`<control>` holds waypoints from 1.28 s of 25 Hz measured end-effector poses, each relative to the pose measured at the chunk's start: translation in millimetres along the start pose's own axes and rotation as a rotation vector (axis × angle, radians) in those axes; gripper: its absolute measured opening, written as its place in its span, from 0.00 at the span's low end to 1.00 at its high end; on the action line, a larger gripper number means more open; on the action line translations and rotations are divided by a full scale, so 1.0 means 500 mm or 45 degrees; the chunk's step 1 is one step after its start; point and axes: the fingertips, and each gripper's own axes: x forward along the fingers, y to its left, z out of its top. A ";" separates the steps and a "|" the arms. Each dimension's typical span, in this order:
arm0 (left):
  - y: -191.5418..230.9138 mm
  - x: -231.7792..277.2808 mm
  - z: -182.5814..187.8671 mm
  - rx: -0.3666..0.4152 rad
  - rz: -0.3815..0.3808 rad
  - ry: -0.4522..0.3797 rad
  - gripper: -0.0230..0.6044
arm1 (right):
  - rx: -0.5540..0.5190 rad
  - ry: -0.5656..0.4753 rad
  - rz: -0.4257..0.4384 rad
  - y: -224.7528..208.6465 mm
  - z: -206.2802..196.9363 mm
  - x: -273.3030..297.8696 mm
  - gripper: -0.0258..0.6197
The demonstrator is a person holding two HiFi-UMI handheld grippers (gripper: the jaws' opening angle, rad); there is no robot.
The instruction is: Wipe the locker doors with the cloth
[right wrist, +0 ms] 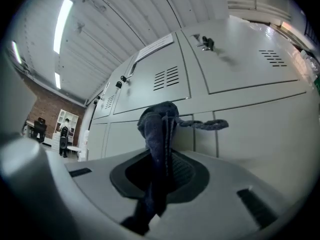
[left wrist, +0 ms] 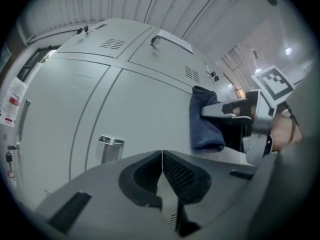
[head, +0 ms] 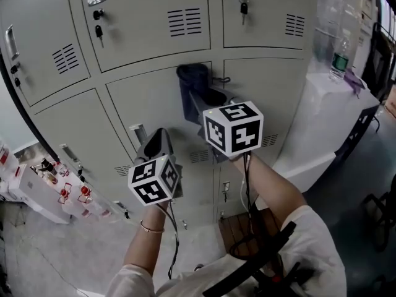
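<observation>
My right gripper (right wrist: 161,170) is clenched on the dark blue cloth (right wrist: 156,126). The cloth bunches up beyond the jaws at the grey locker doors (head: 148,104), by the seam between two middle-row doors; whether it actually presses the metal I can't quite tell. My left gripper (left wrist: 162,176) sits lower left, jaws pressed together on nothing, near a door's metal handle (left wrist: 110,148).
</observation>
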 end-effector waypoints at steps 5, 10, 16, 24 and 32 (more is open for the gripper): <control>-0.104 0.036 -0.018 -0.006 -0.100 0.016 0.05 | -0.013 0.016 -0.109 -0.108 -0.003 -0.059 0.11; -0.201 0.072 -0.035 -0.016 -0.186 0.029 0.05 | -0.013 0.026 -0.224 -0.218 -0.005 -0.117 0.11; -0.301 0.098 -0.050 -0.021 -0.266 0.042 0.05 | -0.019 0.044 -0.353 -0.339 -0.007 -0.183 0.11; -0.379 0.114 -0.061 -0.015 -0.323 0.053 0.05 | -0.029 0.044 -0.493 -0.462 0.005 -0.249 0.11; -0.400 0.115 -0.074 -0.014 -0.333 0.069 0.05 | -0.007 0.048 -0.636 -0.561 0.000 -0.300 0.11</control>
